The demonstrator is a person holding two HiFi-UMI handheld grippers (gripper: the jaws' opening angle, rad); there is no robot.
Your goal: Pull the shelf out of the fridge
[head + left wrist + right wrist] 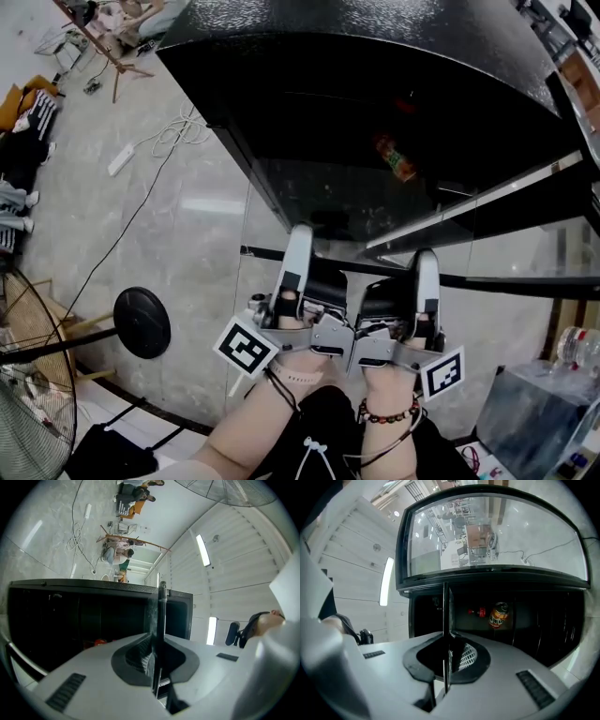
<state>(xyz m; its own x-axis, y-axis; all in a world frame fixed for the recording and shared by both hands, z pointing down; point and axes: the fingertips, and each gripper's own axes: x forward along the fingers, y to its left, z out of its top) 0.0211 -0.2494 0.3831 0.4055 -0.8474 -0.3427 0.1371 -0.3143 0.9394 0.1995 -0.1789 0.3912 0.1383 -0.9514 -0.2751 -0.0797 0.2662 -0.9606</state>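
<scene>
Clamped left tool [301, 234] and right tool [427, 259] alike on the glass shelf [511, 278], at its front rim; held it partly outside the black fridge [375, 66].

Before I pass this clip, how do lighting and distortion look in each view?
Head view: fridge interior nearly black, detail lost; floor bright. Left gripper view: heavy fisheye curvature, black corners, light strips blown out. Right gripper view: same fisheye; can clear against the dark.

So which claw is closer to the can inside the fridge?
Right. The right claw grips the glass shelf almost straight in front of the can; the left claw grips it further to the side.
</scene>
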